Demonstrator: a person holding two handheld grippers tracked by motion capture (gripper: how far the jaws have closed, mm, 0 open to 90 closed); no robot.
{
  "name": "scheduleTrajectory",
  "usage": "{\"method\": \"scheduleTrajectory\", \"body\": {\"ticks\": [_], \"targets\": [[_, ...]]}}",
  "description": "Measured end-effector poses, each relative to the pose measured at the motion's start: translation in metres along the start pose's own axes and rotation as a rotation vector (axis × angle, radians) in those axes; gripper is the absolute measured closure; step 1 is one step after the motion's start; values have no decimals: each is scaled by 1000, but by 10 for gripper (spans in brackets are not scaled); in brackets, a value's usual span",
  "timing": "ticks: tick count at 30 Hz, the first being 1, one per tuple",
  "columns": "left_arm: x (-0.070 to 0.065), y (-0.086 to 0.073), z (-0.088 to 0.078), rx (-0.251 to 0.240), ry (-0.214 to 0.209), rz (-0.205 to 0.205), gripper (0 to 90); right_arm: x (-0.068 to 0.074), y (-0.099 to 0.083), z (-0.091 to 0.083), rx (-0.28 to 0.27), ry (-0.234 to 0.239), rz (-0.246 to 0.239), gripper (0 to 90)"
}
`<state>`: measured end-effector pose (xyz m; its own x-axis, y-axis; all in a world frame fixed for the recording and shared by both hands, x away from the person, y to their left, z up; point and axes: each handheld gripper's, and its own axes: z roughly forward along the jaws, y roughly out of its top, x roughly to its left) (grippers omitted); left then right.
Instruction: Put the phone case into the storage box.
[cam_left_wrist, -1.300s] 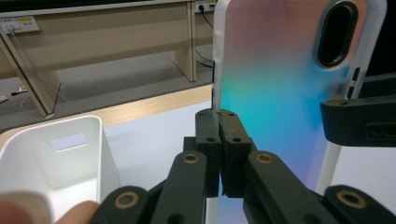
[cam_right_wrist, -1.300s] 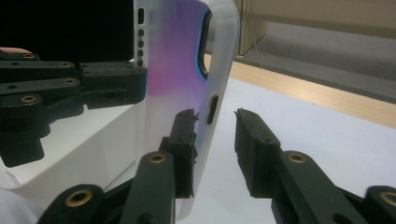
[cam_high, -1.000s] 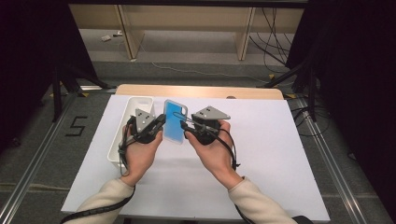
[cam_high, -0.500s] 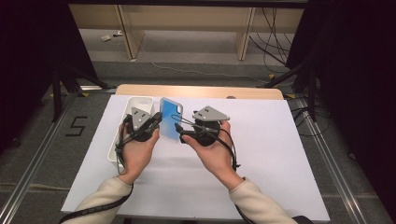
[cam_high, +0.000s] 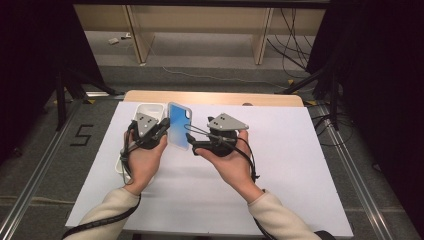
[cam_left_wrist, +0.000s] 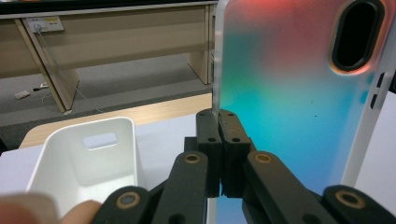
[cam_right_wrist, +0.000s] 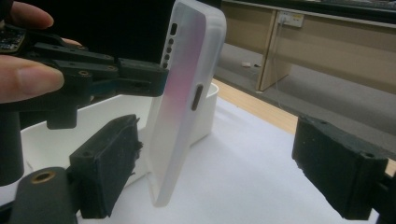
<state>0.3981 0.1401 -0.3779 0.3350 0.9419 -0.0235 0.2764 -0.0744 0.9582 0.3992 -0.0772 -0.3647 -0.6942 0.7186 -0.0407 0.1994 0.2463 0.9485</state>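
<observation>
Right tool (cam_high: 192, 143) just released phone case (cam_high: 178, 125); left tool (cam_high: 164, 126) grips it.

A white sheet (cam_high: 280, 170) covers most of the surface (cam_high: 215, 97), whose bare wooden strip shows along the far edge, and a white plastic bin (cam_high: 145, 109) sits on the sheet near its far left corner.

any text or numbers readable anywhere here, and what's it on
"5": dark marking on the grey floor left of the table, seen in the high view.
Phone case: no print or logo to be read on it in any view.
White bin: no label.
Wall socket plate in the left gripper view: too small and blurred to read.
Left gripper and right gripper: no legible markings.
</observation>
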Motion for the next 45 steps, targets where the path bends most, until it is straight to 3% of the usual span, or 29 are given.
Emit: {"method": "scheduleTrajectory", "body": {"ticks": [21, 29, 45], "targets": [[13, 4, -3, -15, 25, -30, 884, -17, -8, -10, -12, 6, 11, 155], [16, 7, -6, -30, 29, -34, 884, -17, -9, -10, -20, -9, 5, 153], [24, 9, -6, -34, 49, -43, 884, -22, -12, -19, -35, 7, -7, 153]]}}
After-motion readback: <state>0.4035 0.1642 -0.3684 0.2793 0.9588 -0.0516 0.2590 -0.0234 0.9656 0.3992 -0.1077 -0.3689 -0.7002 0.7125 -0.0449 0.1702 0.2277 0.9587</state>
